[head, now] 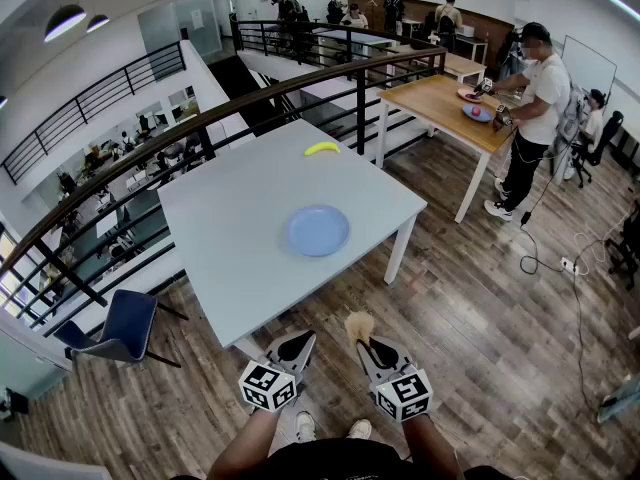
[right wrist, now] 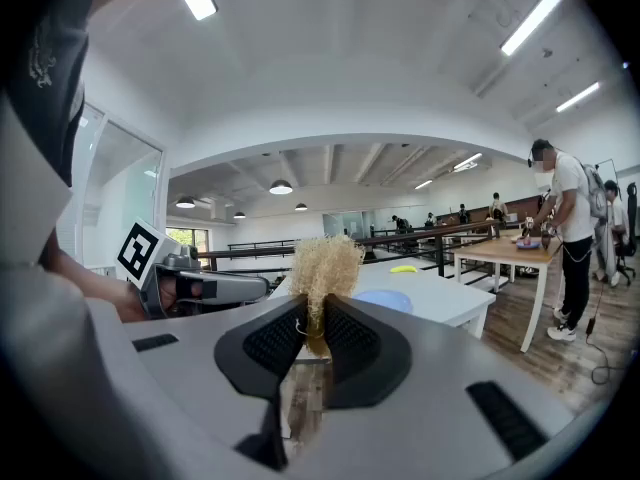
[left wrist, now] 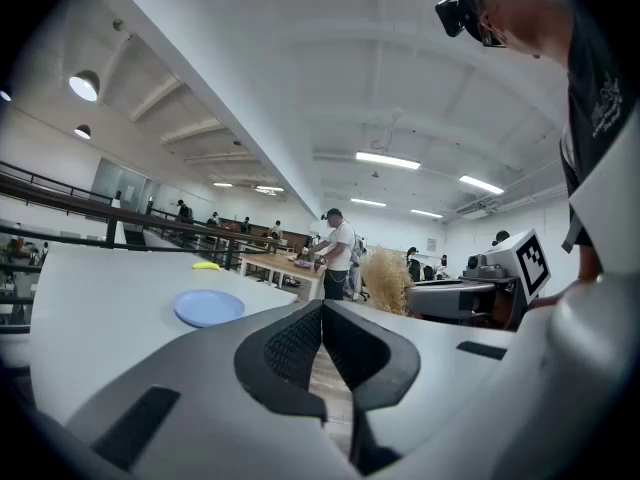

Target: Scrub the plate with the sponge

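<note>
A round blue plate [head: 318, 230] lies flat near the middle of the white table [head: 230, 268]; it also shows as a blue plate [left wrist: 208, 307] in the left gripper view and as a plate [right wrist: 385, 299] in the right gripper view. My right gripper [head: 366, 346] is shut on a tan, fibrous sponge [head: 357, 325], whose tuft [right wrist: 322, 268] sticks up past the jaws. My left gripper [head: 297, 346] is shut with nothing in it. Both grippers hang over the wooden floor, short of the table's near edge.
A yellow banana [head: 321, 148] lies at the table's far side. A black railing [head: 150, 158] runs behind the table. A blue chair [head: 118, 330] stands at the left. At the back right, a person [head: 530, 118] stands at a wooden table [head: 450, 108]. Cables [head: 560, 258] trail across the floor.
</note>
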{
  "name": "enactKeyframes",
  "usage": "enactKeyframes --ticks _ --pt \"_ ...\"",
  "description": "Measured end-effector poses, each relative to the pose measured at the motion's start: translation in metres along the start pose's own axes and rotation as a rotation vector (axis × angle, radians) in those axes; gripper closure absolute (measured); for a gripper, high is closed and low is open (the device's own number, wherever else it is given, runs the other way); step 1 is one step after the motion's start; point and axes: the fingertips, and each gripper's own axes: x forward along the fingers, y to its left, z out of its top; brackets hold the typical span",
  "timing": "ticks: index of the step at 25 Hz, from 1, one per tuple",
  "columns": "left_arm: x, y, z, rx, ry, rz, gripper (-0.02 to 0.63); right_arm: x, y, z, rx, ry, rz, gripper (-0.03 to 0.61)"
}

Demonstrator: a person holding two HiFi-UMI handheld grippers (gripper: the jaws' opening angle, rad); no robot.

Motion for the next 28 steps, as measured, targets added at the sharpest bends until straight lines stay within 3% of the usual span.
enactKeyframes --ticks 13,21,28 --pt "-0.044 0.032 0.017 -0.022 -0.033 -0.010 0.601 0.035 0.057 0.018 -0.076 0.003 0.037 0.518" --pt "-0.064 0.060 0.019 -0.035 -0.038 0.001 0.600 0.061 0.080 0.020 0.000 -0.001 0.065 0.517" --pt "-0.072 0.079 0.019 -0.040 -0.038 -0.046 0.600 0.079 0.095 0.019 0.024 -0.004 0.048 0.517"
